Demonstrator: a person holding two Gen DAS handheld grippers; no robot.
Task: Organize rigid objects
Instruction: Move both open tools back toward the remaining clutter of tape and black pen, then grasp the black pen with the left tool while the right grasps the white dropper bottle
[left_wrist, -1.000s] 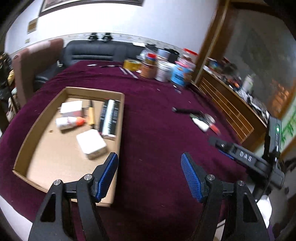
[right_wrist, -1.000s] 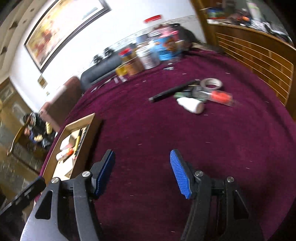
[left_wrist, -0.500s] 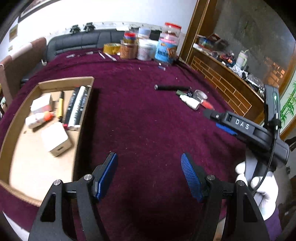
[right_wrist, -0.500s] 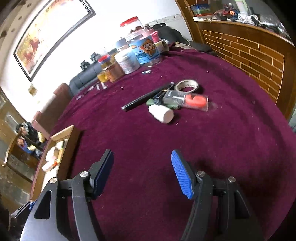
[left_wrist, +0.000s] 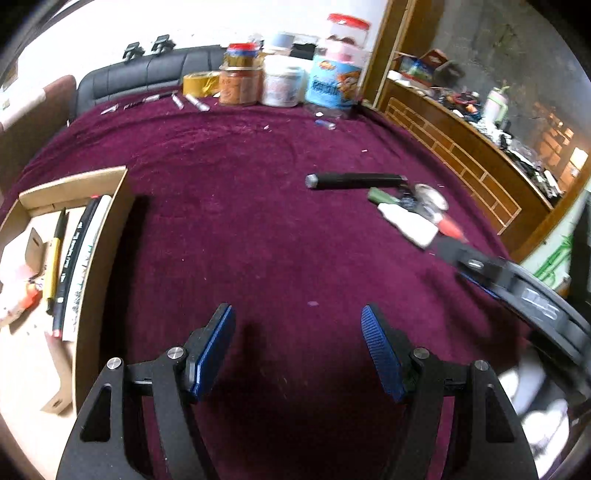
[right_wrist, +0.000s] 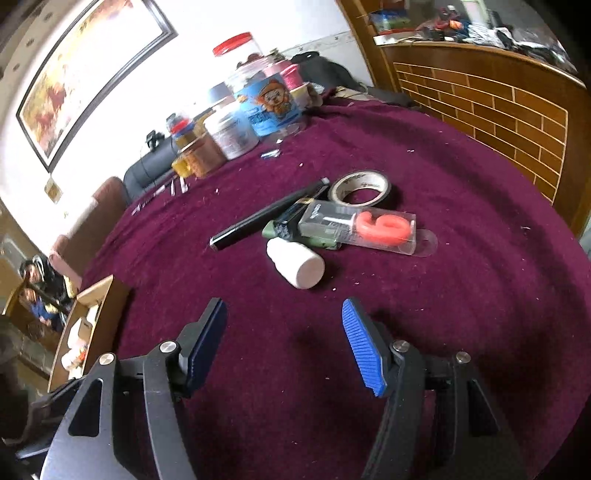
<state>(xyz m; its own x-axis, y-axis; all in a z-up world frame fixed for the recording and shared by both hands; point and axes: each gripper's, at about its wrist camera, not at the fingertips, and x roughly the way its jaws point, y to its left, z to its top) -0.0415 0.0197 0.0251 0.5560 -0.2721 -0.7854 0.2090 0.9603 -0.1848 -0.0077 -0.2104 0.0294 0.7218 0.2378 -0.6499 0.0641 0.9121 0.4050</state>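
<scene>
A small pile lies on the maroon tablecloth: a white bottle (right_wrist: 295, 264) on its side, a black pen-like stick (right_wrist: 269, 214), a green piece (right_wrist: 280, 230), a roll of tape (right_wrist: 364, 186) and a clear packet with a red number candle (right_wrist: 384, 229). My right gripper (right_wrist: 284, 332) hovers open just short of the white bottle, nothing between its blue pads. My left gripper (left_wrist: 297, 343) is open over bare cloth, with the white bottle (left_wrist: 408, 223) and black stick (left_wrist: 354, 181) ahead to its right. The cardboard tray (left_wrist: 107, 236) at its left holds pens and small boxes.
Several jars and tubs (left_wrist: 280, 85) and a yellow tape roll (left_wrist: 201, 83) stand at the table's far edge, with small metal bits near them. A wooden counter (right_wrist: 498, 96) borders the right side. A dark sofa (left_wrist: 147, 77) sits behind the table. The right gripper's body (left_wrist: 517, 288) shows at the left wrist view's right edge.
Both grippers have moved right and forward toward the pile; the tray has slid to the left edge of both views. The pile looms larger before the right gripper. Jaws stay as they were.
</scene>
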